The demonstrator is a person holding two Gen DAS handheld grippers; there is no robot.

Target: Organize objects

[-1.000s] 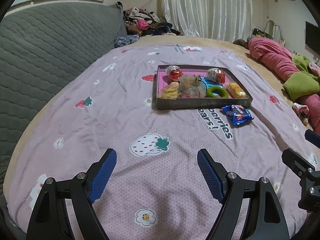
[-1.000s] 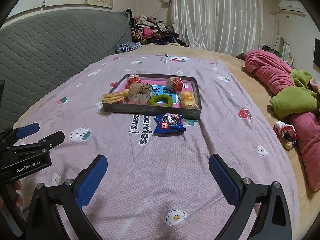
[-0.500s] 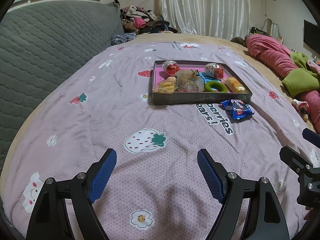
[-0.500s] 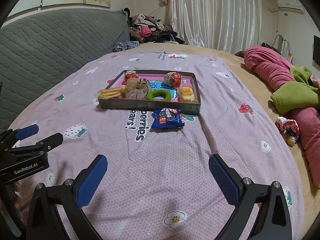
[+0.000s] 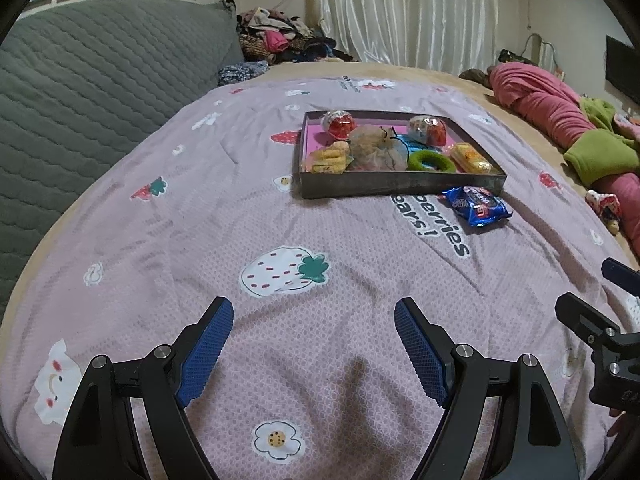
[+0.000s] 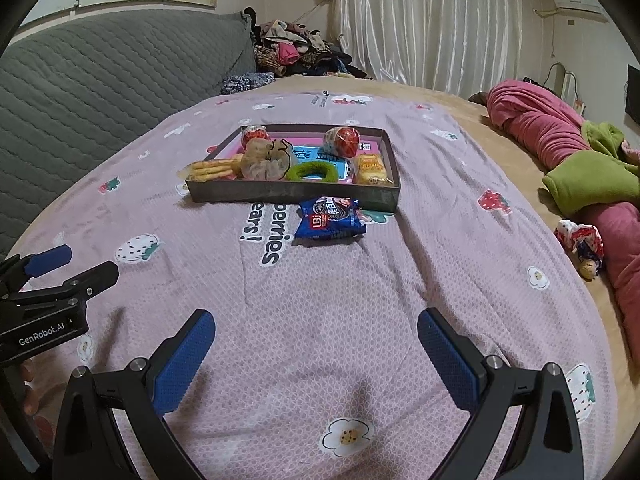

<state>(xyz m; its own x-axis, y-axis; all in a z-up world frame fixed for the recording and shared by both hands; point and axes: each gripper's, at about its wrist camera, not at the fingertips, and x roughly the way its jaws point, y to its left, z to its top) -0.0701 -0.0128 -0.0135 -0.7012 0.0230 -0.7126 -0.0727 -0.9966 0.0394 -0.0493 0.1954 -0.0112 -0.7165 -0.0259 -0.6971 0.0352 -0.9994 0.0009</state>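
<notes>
I am holding the left gripper (image 5: 314,334) and right gripper (image 6: 316,344) both wide open, empty, hovering over the bedspread's (image 5: 224,216) near edge.

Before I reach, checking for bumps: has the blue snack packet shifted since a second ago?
No. The blue snack packet still lies against the tray's near wall, beside the printed lettering.

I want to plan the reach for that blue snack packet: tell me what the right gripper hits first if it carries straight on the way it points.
Most likely the bedspread itself. The right gripper is open, empty and angled down at bare fabric, well short of the blue snack packet and the tray. Depth is hard to judge through the fisheye.
</notes>
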